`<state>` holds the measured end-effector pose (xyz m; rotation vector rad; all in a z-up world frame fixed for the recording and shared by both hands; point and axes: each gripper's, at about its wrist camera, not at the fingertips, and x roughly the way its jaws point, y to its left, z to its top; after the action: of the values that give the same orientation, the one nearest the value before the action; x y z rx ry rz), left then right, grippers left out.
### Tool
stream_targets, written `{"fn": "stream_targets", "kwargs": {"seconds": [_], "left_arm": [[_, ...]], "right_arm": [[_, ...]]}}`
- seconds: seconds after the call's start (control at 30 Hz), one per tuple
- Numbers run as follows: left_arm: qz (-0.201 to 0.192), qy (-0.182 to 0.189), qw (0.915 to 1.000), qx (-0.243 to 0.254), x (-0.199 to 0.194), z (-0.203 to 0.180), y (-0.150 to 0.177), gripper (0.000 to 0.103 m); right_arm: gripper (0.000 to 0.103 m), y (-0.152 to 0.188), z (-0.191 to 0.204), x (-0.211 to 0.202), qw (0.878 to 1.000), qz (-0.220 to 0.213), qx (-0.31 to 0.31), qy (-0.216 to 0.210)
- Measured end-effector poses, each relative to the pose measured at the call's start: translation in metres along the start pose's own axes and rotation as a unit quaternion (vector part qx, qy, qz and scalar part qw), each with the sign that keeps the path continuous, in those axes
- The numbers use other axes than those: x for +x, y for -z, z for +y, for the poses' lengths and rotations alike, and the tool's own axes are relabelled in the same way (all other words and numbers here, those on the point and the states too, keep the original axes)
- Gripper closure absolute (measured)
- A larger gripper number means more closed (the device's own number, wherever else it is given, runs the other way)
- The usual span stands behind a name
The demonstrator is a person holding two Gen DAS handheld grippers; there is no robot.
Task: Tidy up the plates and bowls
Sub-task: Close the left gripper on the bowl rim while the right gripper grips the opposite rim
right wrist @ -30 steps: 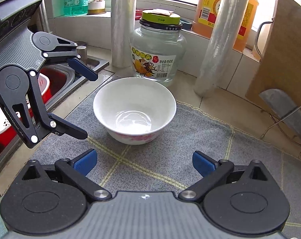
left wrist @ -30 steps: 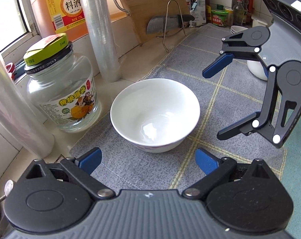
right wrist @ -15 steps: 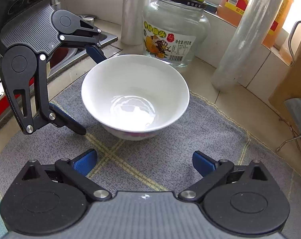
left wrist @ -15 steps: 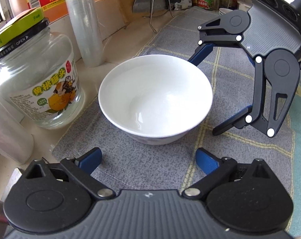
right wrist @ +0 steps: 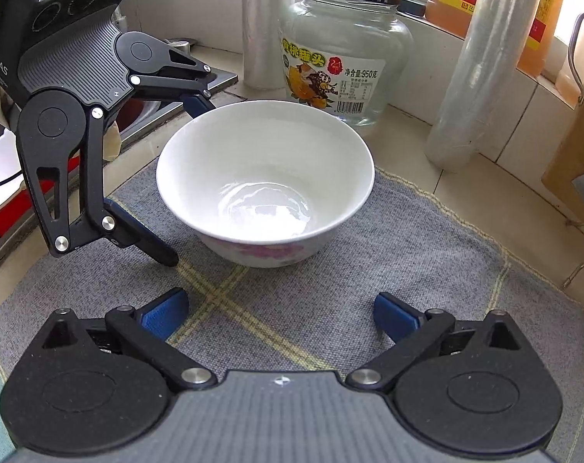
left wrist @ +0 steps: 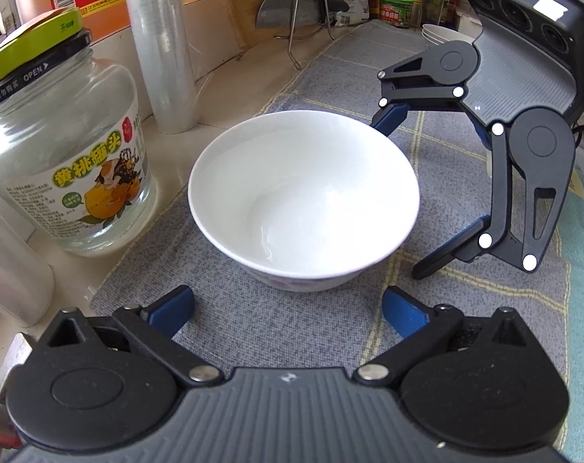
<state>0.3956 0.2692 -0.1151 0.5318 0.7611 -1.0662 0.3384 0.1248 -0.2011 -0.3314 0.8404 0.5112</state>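
Where the left wrist view looks down, the white bowl (left wrist: 303, 200) stands upright and empty on a grey cloth (left wrist: 292, 328) spread over the table. The left gripper (left wrist: 288, 310) has its jaws spread wide, having just been opening further; its blue pads (left wrist: 172, 310) sit on the near side of the bowl, apart from it, gripping nothing. The right gripper (left wrist: 403, 193) stands at the bowl's right side, jaws wide, one blue finger close behind the far rim and one black finger tip down near the cloth beside the bowl; whether either touches cannot be told. A glass jar (left wrist: 64, 158) stands left of the bowl.

In the right wrist view, the bowl (right wrist: 264, 181) sits ahead of the right gripper (right wrist: 280, 314), whose jaws gape wide and hold nothing. The left gripper (right wrist: 183, 181) flanks the bowl's left side, one finger by the far rim, one on the cloth (right wrist: 407, 270). The jar (right wrist: 346, 54) stands behind.
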Motion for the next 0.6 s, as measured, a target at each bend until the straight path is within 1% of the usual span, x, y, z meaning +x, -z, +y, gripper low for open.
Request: {"fn": "stream_targets", "kwargs": {"seconds": [0.17,0.33,0.47,0.6], "left_arm": [[0.019,-0.001,0.9998,0.003,0.004,0.002,-0.01,0.0],[-0.001,-0.022,0.9992,0.032,-0.004,-0.002,-0.012,0.001],[-0.007,-0.025,0.9982,0.055,-0.008,-0.001,-0.015,0.002],[-0.011,-0.015,0.9964,0.082,-0.011,-0.003,-0.019,0.007]], "right_arm": [[0.0,-0.006,0.002,0.001,1.0,0.017,-0.003,0.005],[0.0,-0.012,0.009,-0.005,0.999,0.003,-0.04,0.019],[0.0,-0.02,0.008,-0.009,0.998,-0.008,-0.055,0.022],[0.0,-0.026,0.006,-0.011,0.997,-0.015,-0.073,0.017]]}}
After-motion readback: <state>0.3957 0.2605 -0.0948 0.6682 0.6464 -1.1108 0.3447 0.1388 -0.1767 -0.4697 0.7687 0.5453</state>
